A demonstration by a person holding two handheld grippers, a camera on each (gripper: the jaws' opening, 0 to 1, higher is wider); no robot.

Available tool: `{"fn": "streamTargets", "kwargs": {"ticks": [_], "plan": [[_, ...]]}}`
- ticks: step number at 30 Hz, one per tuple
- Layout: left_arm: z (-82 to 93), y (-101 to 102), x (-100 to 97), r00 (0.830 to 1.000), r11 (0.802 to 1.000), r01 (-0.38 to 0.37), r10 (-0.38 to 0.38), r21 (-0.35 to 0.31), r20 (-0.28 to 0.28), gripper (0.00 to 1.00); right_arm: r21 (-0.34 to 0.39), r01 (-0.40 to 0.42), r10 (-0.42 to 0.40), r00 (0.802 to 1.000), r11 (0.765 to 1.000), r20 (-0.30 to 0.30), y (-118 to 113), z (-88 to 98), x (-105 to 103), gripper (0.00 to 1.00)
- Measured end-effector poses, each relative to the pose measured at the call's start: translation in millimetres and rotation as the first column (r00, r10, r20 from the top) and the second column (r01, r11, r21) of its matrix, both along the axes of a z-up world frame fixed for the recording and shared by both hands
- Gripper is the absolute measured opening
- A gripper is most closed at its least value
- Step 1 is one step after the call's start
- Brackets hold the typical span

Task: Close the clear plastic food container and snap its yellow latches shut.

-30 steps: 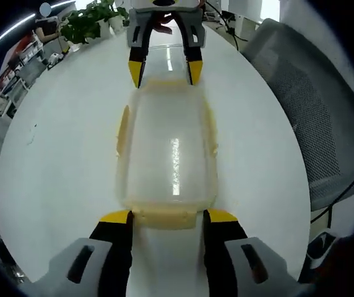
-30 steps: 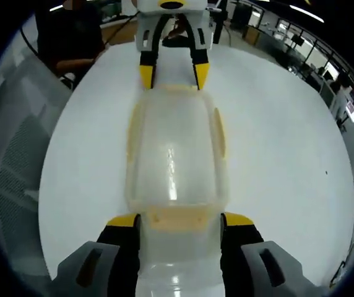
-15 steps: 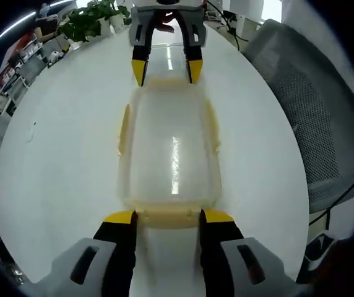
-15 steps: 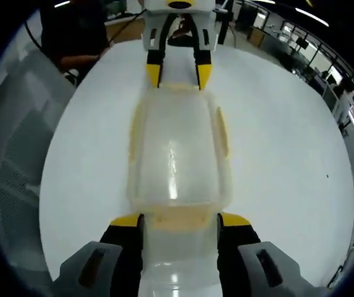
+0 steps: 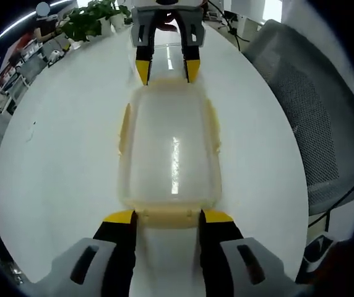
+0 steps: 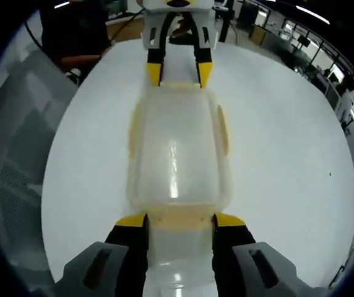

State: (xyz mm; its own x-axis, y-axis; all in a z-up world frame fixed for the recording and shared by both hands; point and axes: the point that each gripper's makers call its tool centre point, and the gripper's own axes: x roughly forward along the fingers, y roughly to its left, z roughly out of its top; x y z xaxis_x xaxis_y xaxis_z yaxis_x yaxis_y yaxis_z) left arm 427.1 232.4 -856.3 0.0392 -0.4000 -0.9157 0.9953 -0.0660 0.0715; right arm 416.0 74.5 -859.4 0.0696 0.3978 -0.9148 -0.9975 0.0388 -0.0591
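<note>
Facing across the clear rectangular plastic container (image 5: 169, 151), both grippers (image 5: 162, 216) (image 6: 179, 219) are spread, straddling yellow end latches (image 5: 168, 217); even inward pressure is advised.

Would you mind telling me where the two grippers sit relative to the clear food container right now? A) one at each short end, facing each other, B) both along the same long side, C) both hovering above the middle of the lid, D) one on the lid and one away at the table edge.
A: the left gripper straddles the near end latch of the container, and the right gripper faces it from the far end.
</note>
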Motion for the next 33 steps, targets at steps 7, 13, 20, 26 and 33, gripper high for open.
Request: {"fn": "streamTargets", "kwargs": {"ticks": [7,13,20,26,33], "plan": [[-0.5,-1,-0.8,1.000,1.000,-0.001,0.002,0.025,-0.007,0.40,-0.016,0.008,-0.008,1.000,1.000,-0.011,-1,0.0,-1,0.38],[0.8,0,-0.7,0.999,0.999,-0.031,0.030,0.018,0.009,0.39,-0.013,0.022,-0.022,1.000,1.000,-0.008,-1,0.4,0,0.38],[1.1,2,-10.1,0.999,0.998,-0.049,0.050,0.048,-0.010,0.38,-0.001,0.007,-0.007,1.000,1.000,-0.002,0,6.5,-7,0.38],[12.2,0,-10.3,0.999,0.998,-0.048,0.048,0.035,0.009,0.38,0.004,0.004,-0.004,1.000,1.000,0.013,-2,13.4,-7,0.37],[22.0,-1,-9.5,0.998,0.998,-0.054,0.053,0.033,0.024,0.38,0.023,0.003,-0.003,1.000,1.000,0.028,-2,27.2,-6,0.37]]}}
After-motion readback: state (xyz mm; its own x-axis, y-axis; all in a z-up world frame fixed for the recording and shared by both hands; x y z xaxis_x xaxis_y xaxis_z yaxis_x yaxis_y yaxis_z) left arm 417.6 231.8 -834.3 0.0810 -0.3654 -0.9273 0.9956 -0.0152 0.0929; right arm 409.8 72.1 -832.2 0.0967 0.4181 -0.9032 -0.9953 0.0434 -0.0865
